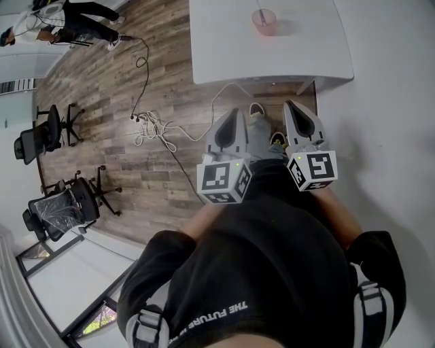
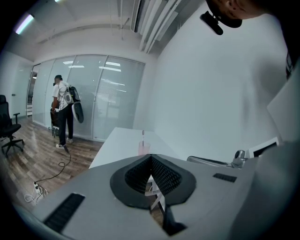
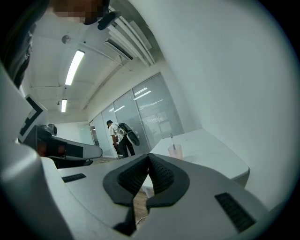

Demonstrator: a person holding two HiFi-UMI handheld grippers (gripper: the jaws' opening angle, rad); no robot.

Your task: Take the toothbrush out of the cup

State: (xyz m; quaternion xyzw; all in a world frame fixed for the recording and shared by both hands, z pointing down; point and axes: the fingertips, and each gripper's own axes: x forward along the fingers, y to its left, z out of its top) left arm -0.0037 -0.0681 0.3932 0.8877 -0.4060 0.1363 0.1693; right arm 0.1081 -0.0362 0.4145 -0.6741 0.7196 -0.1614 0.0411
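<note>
Both shut, empty: left claw [image 1: 233,115], right claw [image 1: 292,109]; toothbrush [image 1: 260,15] in cup [image 1: 270,27].

The cup [image 1: 264,21] stands by itself on the white surface [image 1: 224,54], with bare top between it and the near edge. A wall [image 1: 394,88] runs close along the surface's right side; wooden floor [image 1: 102,81] lies open on its left, cables [image 1: 153,126] trailing there.

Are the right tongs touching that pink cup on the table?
Apart. The head view shows the cup standing on the table, well ahead of the right tongs, with bare tabletop between them.
</note>
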